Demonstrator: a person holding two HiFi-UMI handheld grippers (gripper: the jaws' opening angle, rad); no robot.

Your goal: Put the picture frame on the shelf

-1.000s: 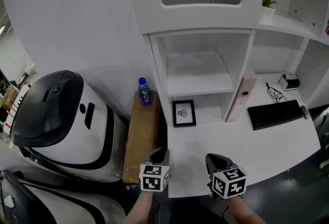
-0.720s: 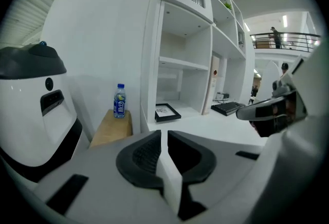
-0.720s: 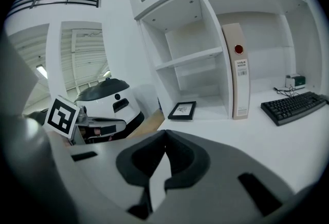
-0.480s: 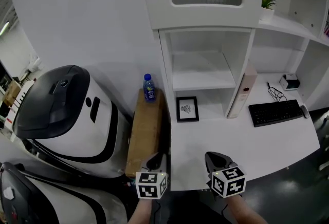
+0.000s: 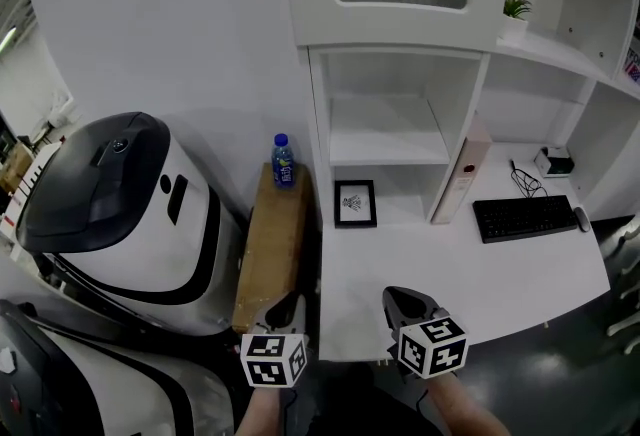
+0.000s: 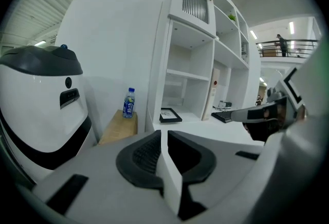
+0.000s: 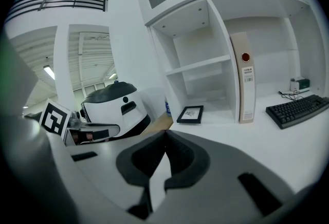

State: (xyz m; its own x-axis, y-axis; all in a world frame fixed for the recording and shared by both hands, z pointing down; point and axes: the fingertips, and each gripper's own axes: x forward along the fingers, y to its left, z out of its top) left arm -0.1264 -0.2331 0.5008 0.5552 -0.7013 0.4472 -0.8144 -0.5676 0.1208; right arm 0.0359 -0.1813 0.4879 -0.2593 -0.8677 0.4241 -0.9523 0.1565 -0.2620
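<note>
The black picture frame [image 5: 355,203] lies flat on the white desk [image 5: 440,274], in the bottom bay of the white shelf unit, under its middle shelf [image 5: 385,139]. Both grippers hover at the desk's near edge, well short of the frame. My left gripper [image 5: 288,302] is shut and empty, over the desk's left corner. My right gripper [image 5: 396,297] is shut and empty too. The frame [image 6: 170,114] shows far ahead of the left gripper [image 6: 163,134]. The right gripper [image 7: 164,134] also sees the frame [image 7: 190,114] ahead, slightly right.
A blue-capped bottle [image 5: 283,161] stands on a wooden box [image 5: 270,244] left of the desk. A large white and black machine [image 5: 120,204] fills the left. A binder [image 5: 468,172] leans against the shelf's upright, with a keyboard [image 5: 525,217] to its right.
Both grippers have drawn back toward me and sit lower in the head view, the left one most. The frame lies where it was.
</note>
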